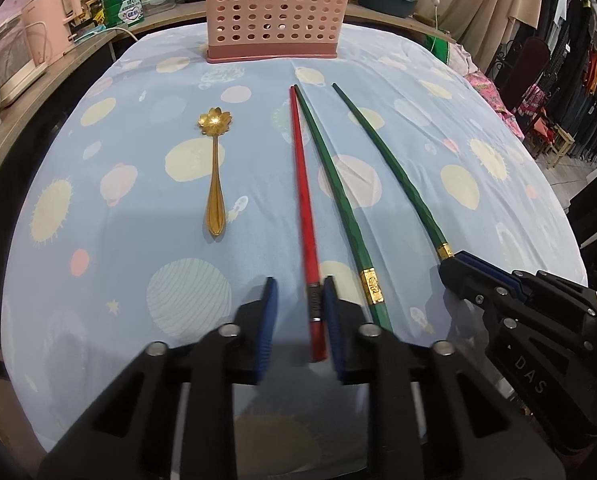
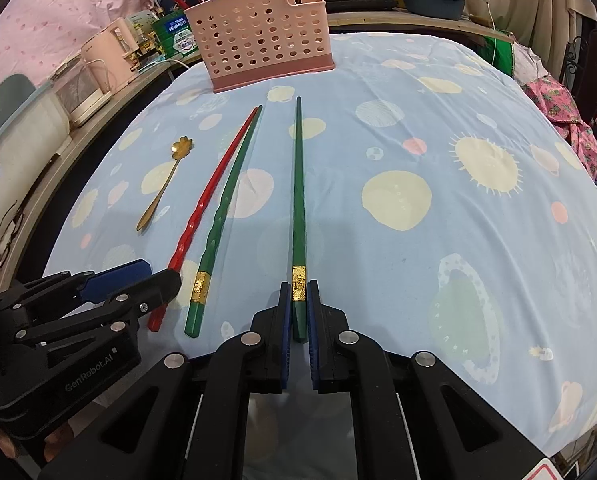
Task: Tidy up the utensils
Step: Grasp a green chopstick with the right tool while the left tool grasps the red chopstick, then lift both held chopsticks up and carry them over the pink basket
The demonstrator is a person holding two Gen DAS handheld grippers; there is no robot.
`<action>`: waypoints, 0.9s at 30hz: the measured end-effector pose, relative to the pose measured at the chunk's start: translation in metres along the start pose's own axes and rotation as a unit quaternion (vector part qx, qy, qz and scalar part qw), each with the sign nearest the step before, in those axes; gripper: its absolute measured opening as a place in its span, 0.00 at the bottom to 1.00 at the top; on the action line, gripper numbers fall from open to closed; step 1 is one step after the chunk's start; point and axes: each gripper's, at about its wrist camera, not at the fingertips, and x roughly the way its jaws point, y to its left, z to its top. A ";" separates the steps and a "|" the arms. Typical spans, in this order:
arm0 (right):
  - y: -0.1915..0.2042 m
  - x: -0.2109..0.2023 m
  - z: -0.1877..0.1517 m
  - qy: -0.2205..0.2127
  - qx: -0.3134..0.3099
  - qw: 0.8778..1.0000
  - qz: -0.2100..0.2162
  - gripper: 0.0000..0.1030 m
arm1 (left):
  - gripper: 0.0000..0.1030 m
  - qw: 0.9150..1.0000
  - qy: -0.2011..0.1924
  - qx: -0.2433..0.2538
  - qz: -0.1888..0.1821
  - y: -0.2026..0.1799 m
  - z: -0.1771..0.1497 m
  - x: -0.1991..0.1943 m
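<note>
Right tongs (image 2: 298, 300) clamp one of two green chopsticks (image 2: 298, 208); left tongs (image 1: 298, 300) gape around one red chopstick (image 1: 303, 200).

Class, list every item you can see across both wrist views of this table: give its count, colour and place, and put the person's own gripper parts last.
Pink perforated plastic utensil basket: one, pink, far edge of the table.
Gold flower-bowled metal spoon: one, gold, left of the chopsticks.
Red chopstick: one, red, its near end between the left fingers.
Green chopsticks with gold bands: two, green; one lies beside the red one, the other lies apart to the right.
Light blue planet-print tablecloth: one, covers the table.
Kettle, pots and boxes: several, mixed colours, on the counter behind.
Left gripper: black with blue fingers, open around the red chopstick.
Right gripper: black with blue fingers, shut on the right green chopstick.
</note>
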 end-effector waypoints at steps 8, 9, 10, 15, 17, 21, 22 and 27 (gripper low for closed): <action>0.003 -0.004 -0.002 -0.003 -0.003 1.000 0.001 0.07 | 0.07 1.000 -0.001 -0.007 -0.013 0.005 -0.003 -0.007; 0.003 -0.006 -0.002 -0.005 -0.004 1.000 0.001 0.07 | 0.07 1.000 -0.004 -0.008 -0.012 0.006 -0.002 -0.009; 0.003 -0.007 -0.001 -0.006 -0.004 1.000 0.002 0.07 | 0.07 1.000 -0.008 -0.009 -0.012 0.007 -0.002 -0.012; 0.002 -0.018 0.005 -0.019 -0.004 1.000 0.004 0.07 | 0.07 0.999 -0.032 -0.011 -0.007 0.010 0.005 -0.031; 0.000 -0.023 0.009 -0.025 0.000 1.000 0.008 0.07 | 0.07 0.999 -0.043 -0.016 -0.008 0.013 0.010 -0.039; 0.000 -0.038 0.022 -0.043 0.003 0.999 0.011 0.07 | 0.07 0.998 -0.063 -0.030 -0.011 0.019 0.023 -0.055; 0.000 -0.042 0.026 -0.047 0.005 0.999 0.013 0.07 | 0.07 0.997 -0.069 -0.033 -0.012 0.020 0.027 -0.059; -0.003 -0.059 0.045 -0.071 0.021 0.997 0.030 0.07 | 0.07 0.994 -0.096 -0.040 -0.014 0.023 0.043 -0.076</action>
